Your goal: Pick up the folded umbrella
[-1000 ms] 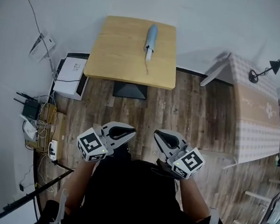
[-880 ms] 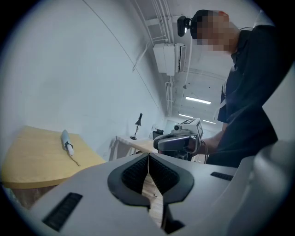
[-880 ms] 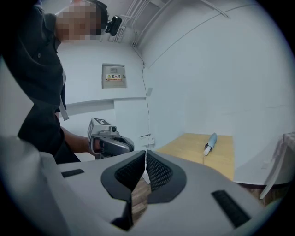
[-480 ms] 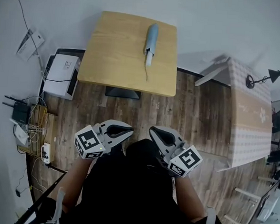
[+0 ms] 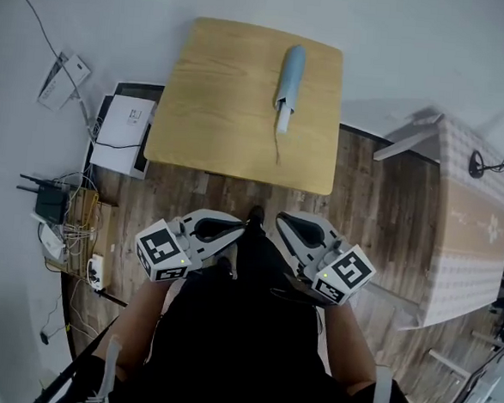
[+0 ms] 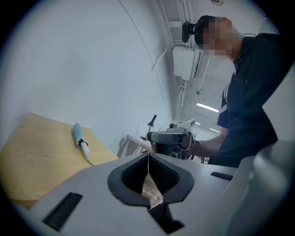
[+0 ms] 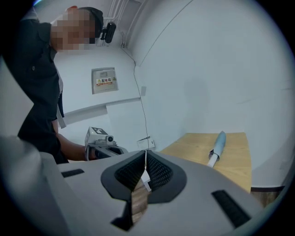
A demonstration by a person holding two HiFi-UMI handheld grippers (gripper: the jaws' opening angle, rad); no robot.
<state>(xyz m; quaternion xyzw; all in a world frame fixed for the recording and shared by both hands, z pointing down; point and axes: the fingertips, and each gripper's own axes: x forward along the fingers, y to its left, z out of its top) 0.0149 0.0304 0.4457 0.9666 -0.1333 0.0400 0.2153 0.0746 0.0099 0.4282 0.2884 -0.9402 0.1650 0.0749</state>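
Looking steeply down, the head view takes in the left gripper [image 5: 235, 227] and the right gripper [image 5: 283, 222] side by side in front of the person's dark clothing, which neither gripper view shows together. Each gripper view shows its own jaws pressed together with nothing between them. The left gripper view also shows the other gripper in a hand, and the right gripper view adds a labelled wall panel [image 7: 105, 80]. A light wooden table [image 5: 216, 99] stands against a pale wall [image 5: 418, 44] on a dark plank floor [image 5: 380, 214]. A white box [image 5: 124, 127] and a router [image 5: 52, 200] with tangled cables lie to its left. A cloth-covered table [image 5: 469, 237] with a black lamp [image 5: 496, 162] stands to the right. The folded umbrella [image 5: 289, 78] lies on the wooden table's far right part, well apart from both grippers. It is pale blue and tightly rolled, with its white handle end toward the person and a thin cord trailing from it.
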